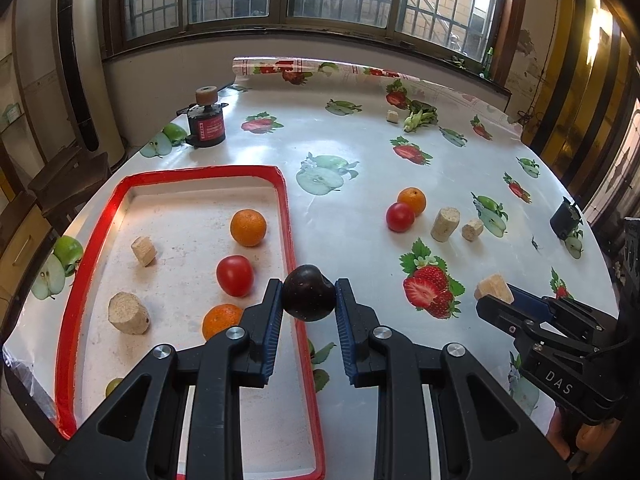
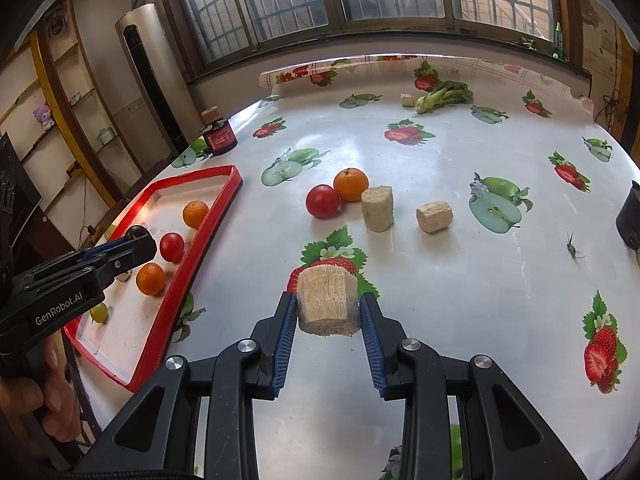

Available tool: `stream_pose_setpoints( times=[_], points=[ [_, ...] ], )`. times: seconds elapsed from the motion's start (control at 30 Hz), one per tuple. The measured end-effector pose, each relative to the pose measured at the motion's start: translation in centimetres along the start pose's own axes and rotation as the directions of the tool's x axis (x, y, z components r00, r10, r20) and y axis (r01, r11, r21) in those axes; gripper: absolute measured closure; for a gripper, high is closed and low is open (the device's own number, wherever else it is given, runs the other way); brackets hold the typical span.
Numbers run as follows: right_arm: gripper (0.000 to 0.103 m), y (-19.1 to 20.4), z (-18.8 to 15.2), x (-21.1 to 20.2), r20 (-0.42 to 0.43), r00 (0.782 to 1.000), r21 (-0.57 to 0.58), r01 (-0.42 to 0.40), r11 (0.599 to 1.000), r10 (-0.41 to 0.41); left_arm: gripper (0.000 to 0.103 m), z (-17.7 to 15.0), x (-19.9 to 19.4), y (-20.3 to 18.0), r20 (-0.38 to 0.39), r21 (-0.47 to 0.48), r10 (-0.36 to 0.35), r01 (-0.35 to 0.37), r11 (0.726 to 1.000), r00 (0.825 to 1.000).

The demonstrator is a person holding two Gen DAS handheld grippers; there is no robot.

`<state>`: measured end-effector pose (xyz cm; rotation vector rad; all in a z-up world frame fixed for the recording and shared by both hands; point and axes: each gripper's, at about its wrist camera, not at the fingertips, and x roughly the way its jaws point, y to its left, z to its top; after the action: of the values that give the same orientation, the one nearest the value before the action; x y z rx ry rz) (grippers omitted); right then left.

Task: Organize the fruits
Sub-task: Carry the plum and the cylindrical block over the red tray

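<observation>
My left gripper (image 1: 308, 294) is shut on a dark plum (image 1: 308, 293) and holds it over the right rim of the red-rimmed tray (image 1: 286, 200). In the tray lie two oranges (image 1: 248, 227), a red tomato (image 1: 235, 275), two wood chunks (image 1: 129, 313) and a small green fruit (image 1: 113, 386). My right gripper (image 2: 329, 306) is shut on a pale wood block (image 2: 327, 299) just above the table. It also shows in the left wrist view (image 1: 496, 292). On the table stand an orange (image 2: 351, 185) and a tomato (image 2: 322, 201) side by side.
Two wood cylinders (image 2: 377, 208) lie right of the loose orange. A dark jar (image 2: 218, 136) stands at the back left, a leafy vegetable (image 2: 442, 96) and a small wood cube (image 2: 407, 100) at the back, a black object (image 2: 630, 216) at the right edge.
</observation>
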<state>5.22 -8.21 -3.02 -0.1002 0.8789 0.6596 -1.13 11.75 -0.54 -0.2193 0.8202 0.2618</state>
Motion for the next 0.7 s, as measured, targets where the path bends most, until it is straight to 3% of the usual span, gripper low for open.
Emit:
stream_pose_setpoints(
  times=[0.7],
  points=[
    [0.070,6.1,-0.3,1.0,-0.031,0.997,-0.096,-0.074,0.993,0.071,0.080,-2.6,-1.1,6.6,-0.021,-0.104,0.047,-0.049,0.993,0.999]
  ],
)
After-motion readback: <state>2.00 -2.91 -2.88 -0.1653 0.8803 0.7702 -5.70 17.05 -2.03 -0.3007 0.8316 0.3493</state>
